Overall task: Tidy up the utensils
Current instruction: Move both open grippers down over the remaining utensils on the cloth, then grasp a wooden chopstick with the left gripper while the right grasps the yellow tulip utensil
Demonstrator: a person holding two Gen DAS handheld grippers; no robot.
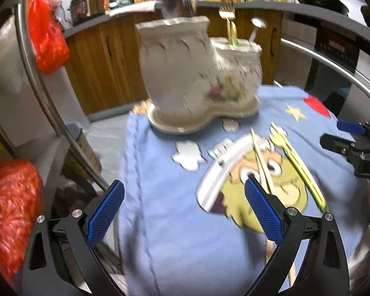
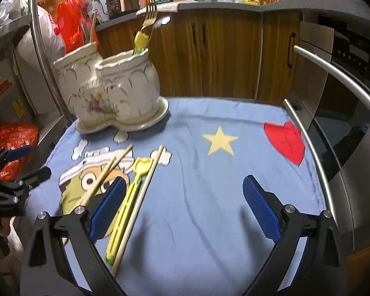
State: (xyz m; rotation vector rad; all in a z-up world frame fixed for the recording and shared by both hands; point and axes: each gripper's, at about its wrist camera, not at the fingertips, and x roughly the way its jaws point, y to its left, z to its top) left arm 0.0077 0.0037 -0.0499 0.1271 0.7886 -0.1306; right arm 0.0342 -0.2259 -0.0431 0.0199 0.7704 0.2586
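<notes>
A cream two-pot ceramic utensil holder (image 1: 197,74) (image 2: 111,86) stands at the far edge of a blue cartoon cloth (image 1: 185,234) (image 2: 209,185). It holds a gold fork (image 1: 227,12) (image 2: 149,17), spoons and a wooden stick. On the cloth lie wooden chopsticks (image 1: 261,162) (image 2: 103,172), a longer chopstick (image 2: 138,202) and yellow-green chopsticks (image 1: 298,167) (image 2: 125,204). My left gripper (image 1: 185,207) is open and empty, left of the chopsticks. My right gripper (image 2: 185,207) is open and empty, its left finger beside the yellow-green chopsticks.
Red plastic bags (image 1: 46,37) (image 2: 14,138) hang and sit at the left. Curved steel rails (image 1: 49,93) (image 2: 315,162) flank the cloth. An oven (image 2: 352,79) stands at the right. Wooden cabinets (image 2: 209,56) and a cluttered counter lie behind.
</notes>
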